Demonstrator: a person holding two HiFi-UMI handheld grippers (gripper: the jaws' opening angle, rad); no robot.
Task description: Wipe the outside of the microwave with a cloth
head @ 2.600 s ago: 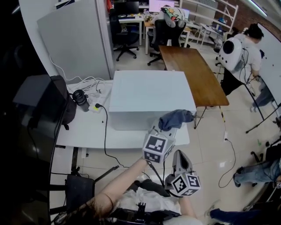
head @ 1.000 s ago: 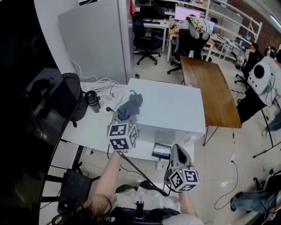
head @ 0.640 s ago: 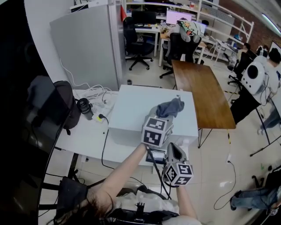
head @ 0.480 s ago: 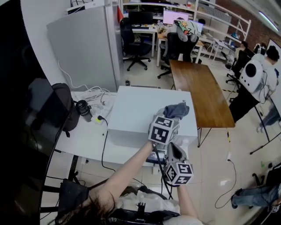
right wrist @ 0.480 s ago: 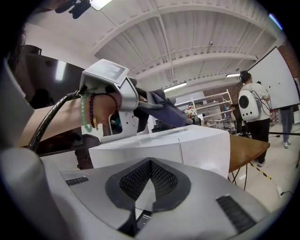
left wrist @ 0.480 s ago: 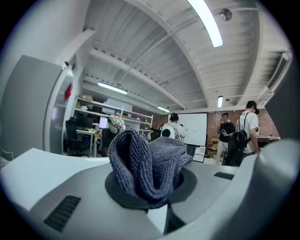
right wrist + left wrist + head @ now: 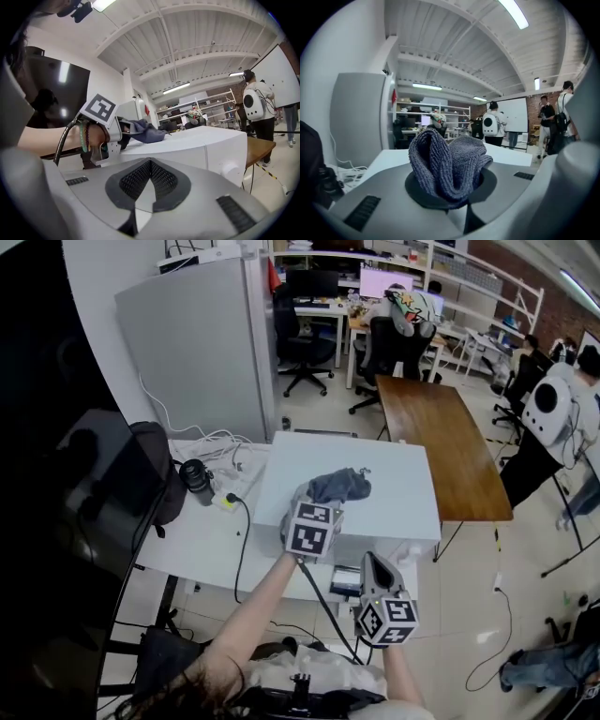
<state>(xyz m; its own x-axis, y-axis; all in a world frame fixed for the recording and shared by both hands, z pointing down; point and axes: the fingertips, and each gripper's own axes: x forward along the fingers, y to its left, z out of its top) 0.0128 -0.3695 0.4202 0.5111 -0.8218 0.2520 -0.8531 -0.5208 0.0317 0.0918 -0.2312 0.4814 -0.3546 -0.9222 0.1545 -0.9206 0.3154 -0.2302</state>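
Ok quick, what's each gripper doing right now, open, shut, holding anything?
Left gripper: shut on the grey-blue terry cloth, resting on the white box-shaped microwave.
Right gripper: shut, nothing between its jaws.

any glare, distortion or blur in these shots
Head view: fisheye bend bows the edges of the microwave, and the glossy dark panel at left shows faint reflections. Left gripper view: black rounded corners, cloth sharp, ceiling light blown out. Right gripper view: same dark corners, a bright glare streak on the dark panel.

Microwave top (image 7: pixel 398 498) bare beside cloth (image 7: pixel 337 487), flask (image 7: pixel 197 477), cables (image 7: pixel 221 448) crowd left
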